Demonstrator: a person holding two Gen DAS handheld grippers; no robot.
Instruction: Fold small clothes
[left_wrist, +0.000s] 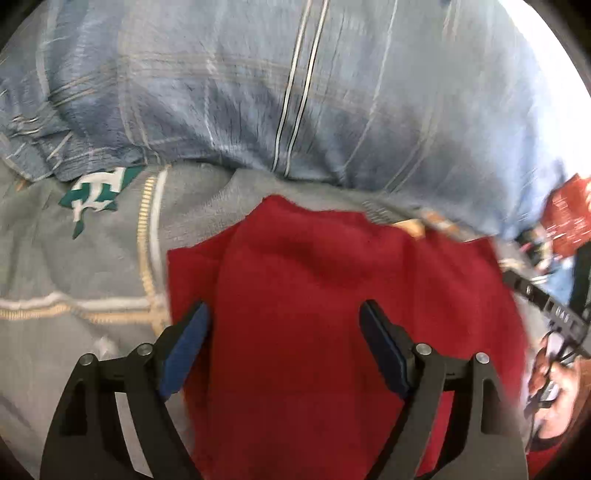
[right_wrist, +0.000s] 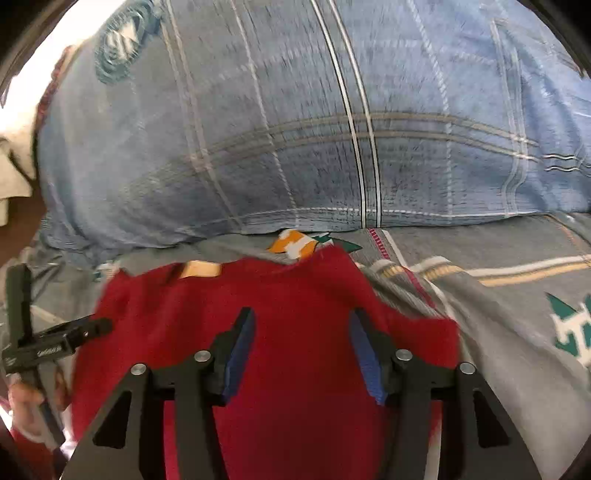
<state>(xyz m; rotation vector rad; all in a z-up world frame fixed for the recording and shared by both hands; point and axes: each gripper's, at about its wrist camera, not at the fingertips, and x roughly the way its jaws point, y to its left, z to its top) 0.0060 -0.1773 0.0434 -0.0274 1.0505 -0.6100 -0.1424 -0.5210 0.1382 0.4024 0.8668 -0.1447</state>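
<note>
1. The left gripper (left_wrist: 282, 317) points steeply down over a red garment (left_wrist: 314, 295). Its jaws stand wide apart, and its blue pads (left_wrist: 184, 350) have only air between them; nothing is pinched.
2. The red garment lies spread directly beneath and ahead of the left gripper, reaching past both fingers. Its far edge rises to a rough peak ahead of the jaws, and a vertical crease runs just inside the left finger.
3. The right gripper (right_wrist: 301, 325) also angles down over the same red garment (right_wrist: 288, 306). Its jaws are parted, narrower than the left pair, with no cloth gripped between the blue pads (right_wrist: 240, 354).
4. Seen from the right wrist, the garment fills the space under and between the fingers, its far hem just ahead of the tips, and a corner sticks out to the right of the right finger.
5. The garment rests on a grey bedsheet (left_wrist: 74, 266) with cream and white stripes and teal patterns.
6. Beyond the garment, ahead of both grippers, a large blue checked pillow (right_wrist: 295, 129) bulges up, its lower edge near the garment's far hem.
7. Part of the left gripper appears at the left edge of the right wrist view, beside the garment's left side.
</note>
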